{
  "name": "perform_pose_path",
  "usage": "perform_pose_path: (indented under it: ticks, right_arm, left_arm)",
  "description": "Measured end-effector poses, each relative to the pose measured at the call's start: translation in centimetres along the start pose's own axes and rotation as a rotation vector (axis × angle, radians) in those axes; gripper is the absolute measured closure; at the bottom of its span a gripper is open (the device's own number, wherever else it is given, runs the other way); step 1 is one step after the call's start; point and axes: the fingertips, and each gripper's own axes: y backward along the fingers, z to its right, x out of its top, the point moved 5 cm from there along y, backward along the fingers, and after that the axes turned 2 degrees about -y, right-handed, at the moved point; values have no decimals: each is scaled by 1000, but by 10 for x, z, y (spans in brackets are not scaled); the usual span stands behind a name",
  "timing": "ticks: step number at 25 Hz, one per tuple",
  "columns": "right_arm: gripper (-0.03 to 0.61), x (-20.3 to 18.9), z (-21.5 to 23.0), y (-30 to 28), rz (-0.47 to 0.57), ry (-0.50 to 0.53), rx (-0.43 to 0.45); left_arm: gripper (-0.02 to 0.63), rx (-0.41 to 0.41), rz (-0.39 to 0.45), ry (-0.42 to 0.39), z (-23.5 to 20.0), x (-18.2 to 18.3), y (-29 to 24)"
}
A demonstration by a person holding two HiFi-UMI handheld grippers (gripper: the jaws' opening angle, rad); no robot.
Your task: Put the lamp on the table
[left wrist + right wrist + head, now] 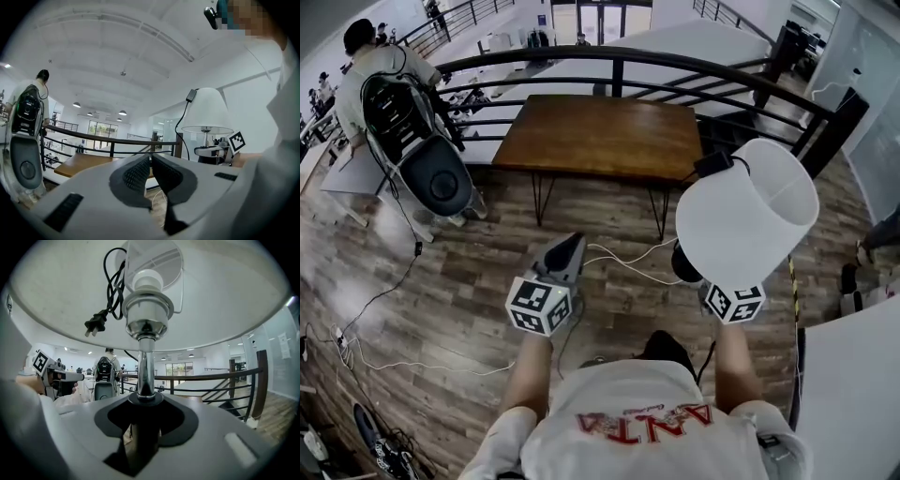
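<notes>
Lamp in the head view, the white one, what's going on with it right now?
A person holds a gripper in each hand. The right gripper is shut on the metal stem of the lamp, which stands upright with its plug and cord tucked up under the shade. The left gripper is empty, its jaws together. The wooden table stands ahead by the railing; the lamp is not yet on it.

Wood-plank floor (469,281) runs to a black railing (617,70) (curved, metal).
</notes>
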Motion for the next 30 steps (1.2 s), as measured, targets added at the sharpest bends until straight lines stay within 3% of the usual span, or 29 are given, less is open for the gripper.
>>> perform_pose_path:
  ticks: [9, 20, 26, 30]
  right_arm:
    - [448, 0, 9, -31, -24, 23, -15]
    - [448, -2, 34, -124, -4, 27, 7]
    - [448, 19, 99, -176, -5, 30, 40]
    - [448, 26, 113, -211, -2, 48, 58]
  left_arm:
    - [590, -13, 3, 0, -28, 1, -27]
    - [590, 12, -1, -9, -87, -5, -87]
    - [591, 47, -3, -3, -94, 11, -162]
    - [590, 68, -4, 6, -112, 10, -189]
